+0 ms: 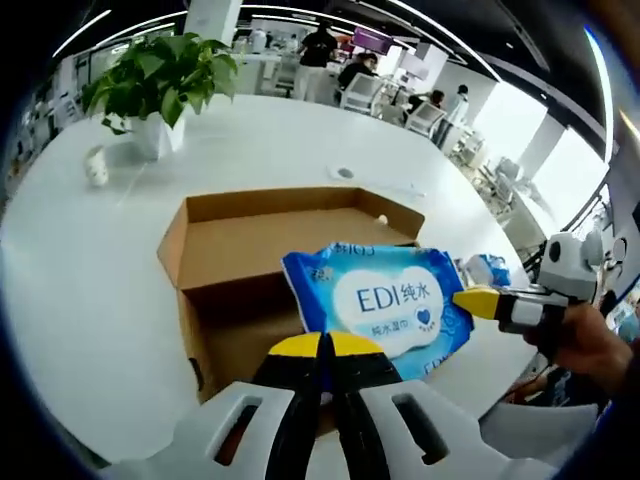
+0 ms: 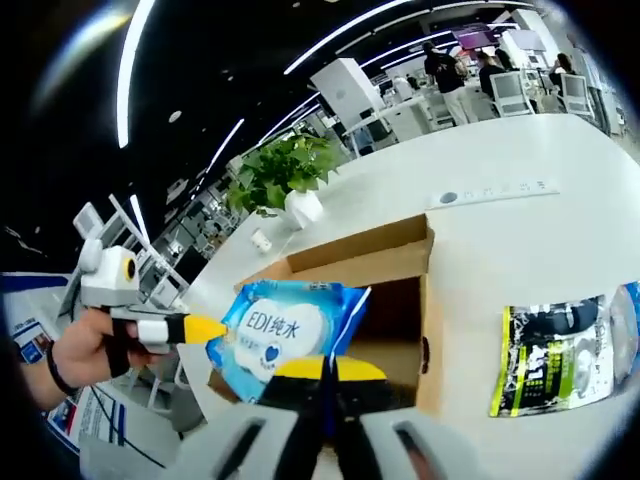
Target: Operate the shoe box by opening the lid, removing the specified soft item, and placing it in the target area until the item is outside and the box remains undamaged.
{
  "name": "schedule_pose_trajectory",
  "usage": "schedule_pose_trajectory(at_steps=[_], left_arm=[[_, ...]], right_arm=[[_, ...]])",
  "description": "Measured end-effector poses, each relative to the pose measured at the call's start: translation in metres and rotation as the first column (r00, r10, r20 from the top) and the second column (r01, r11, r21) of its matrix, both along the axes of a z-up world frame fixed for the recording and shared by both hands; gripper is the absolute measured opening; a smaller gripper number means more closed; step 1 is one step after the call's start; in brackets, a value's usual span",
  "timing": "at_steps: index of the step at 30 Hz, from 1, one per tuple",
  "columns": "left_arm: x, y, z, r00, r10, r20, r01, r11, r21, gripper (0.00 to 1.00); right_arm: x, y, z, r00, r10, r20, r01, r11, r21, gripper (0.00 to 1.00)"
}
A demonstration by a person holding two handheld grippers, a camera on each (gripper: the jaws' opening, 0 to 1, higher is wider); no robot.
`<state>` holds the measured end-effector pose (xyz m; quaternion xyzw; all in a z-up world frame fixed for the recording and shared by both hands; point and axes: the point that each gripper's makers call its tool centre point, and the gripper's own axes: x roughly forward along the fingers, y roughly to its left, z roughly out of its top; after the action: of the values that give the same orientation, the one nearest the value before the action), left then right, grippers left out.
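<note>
wipes pack (image 1: 385, 305) above open box (image 1: 250, 250) | plant (image 1: 160, 75) behind box

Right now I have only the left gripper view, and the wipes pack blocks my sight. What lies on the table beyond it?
Observer: A black and green packet lies flat on the table, beside the cardboard box but apart from it.
Operator: Where is my left gripper?
Observer: The left gripper has its yellow tip at the wipes pack edge.
Operator: And the right gripper?
Observer: The right gripper looks shut at the pack's lower edge.
</note>
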<state>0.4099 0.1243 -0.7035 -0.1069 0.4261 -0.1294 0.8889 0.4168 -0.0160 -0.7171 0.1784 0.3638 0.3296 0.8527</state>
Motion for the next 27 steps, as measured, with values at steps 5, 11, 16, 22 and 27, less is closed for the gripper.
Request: schedule_pose_trajectory(at_steps=[5, 11, 16, 22, 27], left_arm=[[0.006, -0.024, 0.008, 0.998, -0.060, 0.026, 0.060, 0.998, 0.030, 0.00], [0.013, -0.052, 0.009, 0.995, -0.099, 0.029, 0.099, 0.995, 0.007, 0.00], [0.012, -0.083, 0.009, 0.991, -0.136, 0.020, 0.137, 0.990, -0.029, 0.00], [0.015, -0.108, 0.012, 0.984, -0.175, 0.021, 0.176, 0.984, -0.033, 0.00], [0.018, -0.124, 0.013, 0.981, -0.193, 0.015, 0.193, 0.980, -0.048, 0.00]], right_arm=[[0.001, -0.020, 0.003, 0.999, -0.038, 0.000, 0.038, 0.999, 0.004, 0.00], [0.001, -0.056, 0.004, 0.997, -0.083, 0.006, 0.083, 0.996, -0.013, 0.00], [-0.001, -0.083, 0.002, 0.991, -0.137, -0.004, 0.137, 0.991, -0.005, 0.00], [-0.005, -0.106, 0.002, 0.984, -0.180, -0.011, 0.181, 0.984, 0.003, 0.00], [-0.005, -0.123, 0.003, 0.979, -0.202, -0.014, 0.202, 0.979, 0.010, 0.00]])
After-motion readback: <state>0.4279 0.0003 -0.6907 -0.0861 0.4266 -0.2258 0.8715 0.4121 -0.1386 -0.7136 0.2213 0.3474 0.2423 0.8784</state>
